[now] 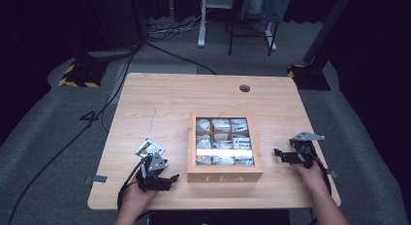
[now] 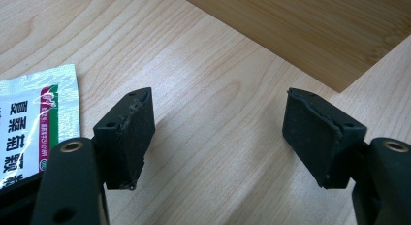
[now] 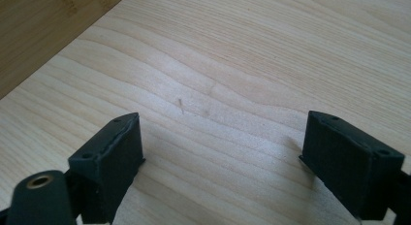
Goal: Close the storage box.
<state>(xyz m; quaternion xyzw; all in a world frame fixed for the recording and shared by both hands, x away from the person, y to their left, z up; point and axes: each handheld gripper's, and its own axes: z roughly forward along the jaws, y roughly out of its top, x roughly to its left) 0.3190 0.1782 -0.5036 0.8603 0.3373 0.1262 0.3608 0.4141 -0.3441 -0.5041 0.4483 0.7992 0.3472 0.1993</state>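
A wooden tea box (image 1: 225,177) marked TEA stands at the middle of the table, with several packets visible in its compartments through the top. A white sachet (image 1: 150,148) with red and green print lies flat to the left of the box. My left gripper (image 1: 162,169) rests low over the table just in front of the sachet, open and empty. In the left gripper view the sachet (image 2: 34,123) lies left of the gripper (image 2: 218,123) and the box wall (image 2: 315,31) is ahead. My right gripper (image 1: 282,156) hovers right of the box, open with bare wood between its jaws (image 3: 223,142).
The table (image 1: 160,104) has a round cable hole (image 1: 245,88) near its far edge. Cables and stand feet lie on the grey floor beyond. A corner of the box (image 3: 39,31) sits at the upper left of the right gripper view.
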